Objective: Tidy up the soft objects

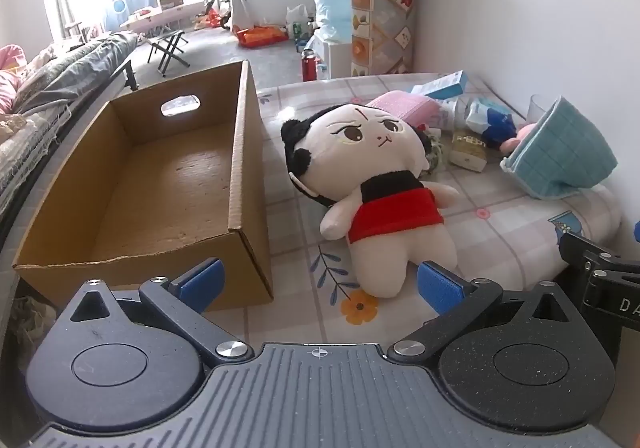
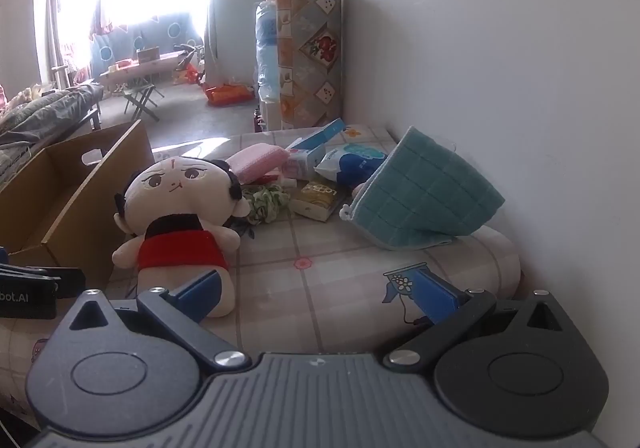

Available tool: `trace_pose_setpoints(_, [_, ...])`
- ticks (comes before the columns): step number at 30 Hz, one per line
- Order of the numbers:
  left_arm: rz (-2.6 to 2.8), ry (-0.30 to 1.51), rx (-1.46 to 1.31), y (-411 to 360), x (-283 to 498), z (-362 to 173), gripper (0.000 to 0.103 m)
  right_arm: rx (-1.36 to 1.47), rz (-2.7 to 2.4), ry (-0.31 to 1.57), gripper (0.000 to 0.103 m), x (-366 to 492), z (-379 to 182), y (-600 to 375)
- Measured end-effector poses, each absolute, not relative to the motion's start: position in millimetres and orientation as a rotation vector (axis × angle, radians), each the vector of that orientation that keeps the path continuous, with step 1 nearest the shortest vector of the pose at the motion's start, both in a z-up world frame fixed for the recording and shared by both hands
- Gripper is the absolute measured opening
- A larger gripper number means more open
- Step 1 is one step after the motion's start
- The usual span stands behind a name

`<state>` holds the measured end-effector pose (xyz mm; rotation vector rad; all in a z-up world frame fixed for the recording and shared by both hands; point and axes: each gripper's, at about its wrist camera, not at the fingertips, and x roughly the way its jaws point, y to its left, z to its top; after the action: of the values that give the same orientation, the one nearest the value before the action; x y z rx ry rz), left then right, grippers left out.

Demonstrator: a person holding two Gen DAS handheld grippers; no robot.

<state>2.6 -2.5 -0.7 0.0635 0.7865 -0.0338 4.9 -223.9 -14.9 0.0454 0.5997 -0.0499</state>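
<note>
A plush doll (image 1: 380,192) with a cream head, black hair and a red skirt lies on its back on the patterned bed sheet (image 1: 300,288), just right of an open brown cardboard box (image 1: 168,184) with a bare floor. My left gripper (image 1: 320,282) hovers open near the doll's feet, nothing between its blue pads. In the right wrist view the same doll (image 2: 180,216) lies left of centre, and my right gripper (image 2: 316,294) stands open over the sheet (image 2: 340,288). A teal quilted cloth (image 2: 424,200) leans against the wall. A pink towel (image 2: 256,164) lies behind the doll.
Behind the doll sit small boxes and packets (image 2: 320,200), a green scrunchie (image 2: 266,200) and a blue-white pouch (image 2: 352,164). The white wall (image 2: 500,68) bounds the bed on the right. The other gripper's black body (image 1: 600,280) shows at the left wrist view's right edge. A rolled mat (image 1: 380,4) stands beyond.
</note>
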Motion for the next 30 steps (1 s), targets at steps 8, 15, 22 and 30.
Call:
trace_pose_setpoints(8, [-0.033,0.790,0.060,-2.2,3.3,-2.1,0.103,0.033,-0.053,0.597,0.103,3.9,-14.3,-221.7])
trace_pose_setpoints(15, [-0.033,0.791,0.061,-2.3,3.6,-1.7,0.103,0.028,-0.065,0.592,0.103,3.5,-12.3,-221.7])
trace_pose_setpoints(22, [-0.033,0.793,0.060,-1.6,3.8,-1.8,0.103,0.030,-0.069,0.593,0.103,3.0,-12.5,-222.0])
trace_pose_setpoints(30, [-0.033,0.793,0.060,-1.7,3.7,-1.7,0.103,0.031,-0.072,0.589,0.103,2.8,-12.0,-223.6])
